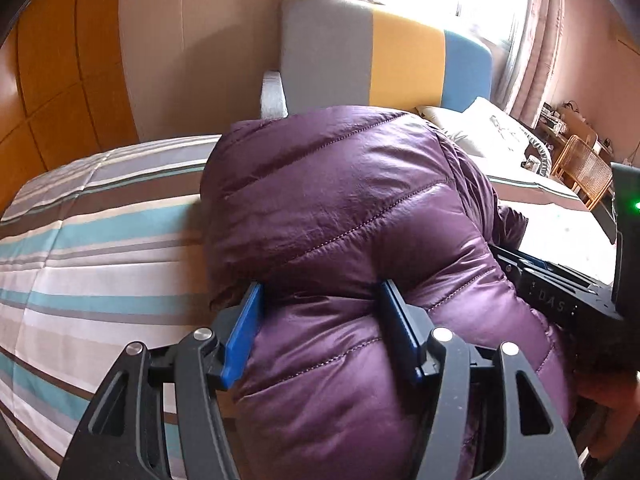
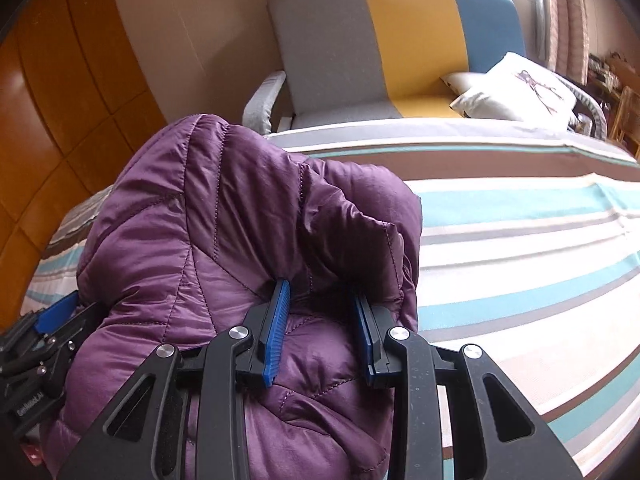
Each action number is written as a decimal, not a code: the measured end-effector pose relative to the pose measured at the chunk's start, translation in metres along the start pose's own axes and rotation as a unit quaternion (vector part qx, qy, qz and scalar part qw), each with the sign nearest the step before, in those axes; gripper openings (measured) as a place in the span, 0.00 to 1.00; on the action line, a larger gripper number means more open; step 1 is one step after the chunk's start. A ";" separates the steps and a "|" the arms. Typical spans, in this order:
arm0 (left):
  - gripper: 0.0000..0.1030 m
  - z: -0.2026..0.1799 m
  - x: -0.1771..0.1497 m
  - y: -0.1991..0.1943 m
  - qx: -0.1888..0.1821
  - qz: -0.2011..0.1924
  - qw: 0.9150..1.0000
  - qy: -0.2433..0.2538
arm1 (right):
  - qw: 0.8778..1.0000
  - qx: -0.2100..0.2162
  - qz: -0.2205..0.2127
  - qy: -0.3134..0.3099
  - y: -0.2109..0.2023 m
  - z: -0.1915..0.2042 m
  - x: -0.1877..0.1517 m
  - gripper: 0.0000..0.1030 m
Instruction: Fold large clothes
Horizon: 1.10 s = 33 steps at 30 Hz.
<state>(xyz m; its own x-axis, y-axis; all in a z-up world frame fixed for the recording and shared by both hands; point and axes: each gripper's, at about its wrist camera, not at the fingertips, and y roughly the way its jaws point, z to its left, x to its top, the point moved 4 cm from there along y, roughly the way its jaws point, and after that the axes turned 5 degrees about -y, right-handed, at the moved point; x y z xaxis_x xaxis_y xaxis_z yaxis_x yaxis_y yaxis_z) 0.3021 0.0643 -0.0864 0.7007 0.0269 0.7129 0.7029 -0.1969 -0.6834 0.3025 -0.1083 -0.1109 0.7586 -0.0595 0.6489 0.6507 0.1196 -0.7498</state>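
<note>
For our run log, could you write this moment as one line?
left gripper: shut on purple jacket | right gripper: shut on purple jacket | bed: beneath

Between your left gripper's (image 1: pixel 322 330) ribbed blue pads sits the purple jacket (image 1: pixel 344 216), a glossy, quilted, puffy cloth. Ahead, the striped bedspread (image 2: pixel 520 232) looks smooth and matt. Your right gripper's (image 2: pixel 322 332) arms are matt black with shiny metal rivets.
</note>
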 end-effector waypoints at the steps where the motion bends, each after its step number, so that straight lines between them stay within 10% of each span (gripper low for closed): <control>1: 0.58 0.000 0.000 -0.003 0.002 -0.001 1.000 -0.002 | 1.000 0.002 -0.003 -0.003 -0.005 0.000 0.001 0.29; 9: 0.98 0.007 -0.019 -0.054 0.015 -0.008 0.998 -0.053 | 0.997 0.051 -0.051 0.028 -0.082 -0.001 -0.016 0.55; 22: 0.98 -0.002 -0.083 -0.133 0.052 -0.045 0.997 -0.022 | 0.993 0.058 -0.092 -0.043 -0.173 0.026 -0.084 0.96; 33: 0.98 0.009 -0.119 -0.175 0.070 -0.079 0.994 -0.036 | 0.991 0.022 -0.112 -0.063 -0.202 0.033 -0.120 0.97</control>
<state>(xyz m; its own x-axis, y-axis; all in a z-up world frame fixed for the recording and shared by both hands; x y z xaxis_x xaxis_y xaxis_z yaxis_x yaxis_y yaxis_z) 0.0966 0.1046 -0.0535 0.5842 0.1167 0.8032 0.8110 -0.0459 -0.5833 0.0790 -0.0921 -0.0332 0.5835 0.0348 0.8114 0.7981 0.1604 -0.5808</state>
